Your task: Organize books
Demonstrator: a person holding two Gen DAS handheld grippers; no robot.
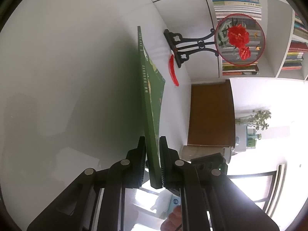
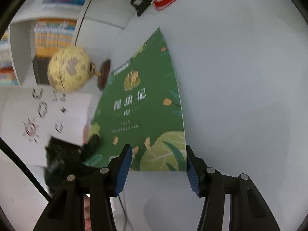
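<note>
A green book (image 1: 152,104) is clamped on edge by the left tool (image 1: 152,165) above the white tabletop (image 1: 67,77). The right tool (image 2: 158,165) is held half open, its blue pads (image 2: 124,171) apart beside the book's lower corner.

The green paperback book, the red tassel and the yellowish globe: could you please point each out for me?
green paperback book (image 2: 146,104), right wrist view, middle of the front cover
red tassel (image 1: 172,71), left wrist view, mid-length of the strands
yellowish globe (image 2: 68,69), right wrist view, centre of the sphere

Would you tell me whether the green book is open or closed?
Closed: the green book shows one thin slab edge in the left gripper, only its front cover visible.
</note>
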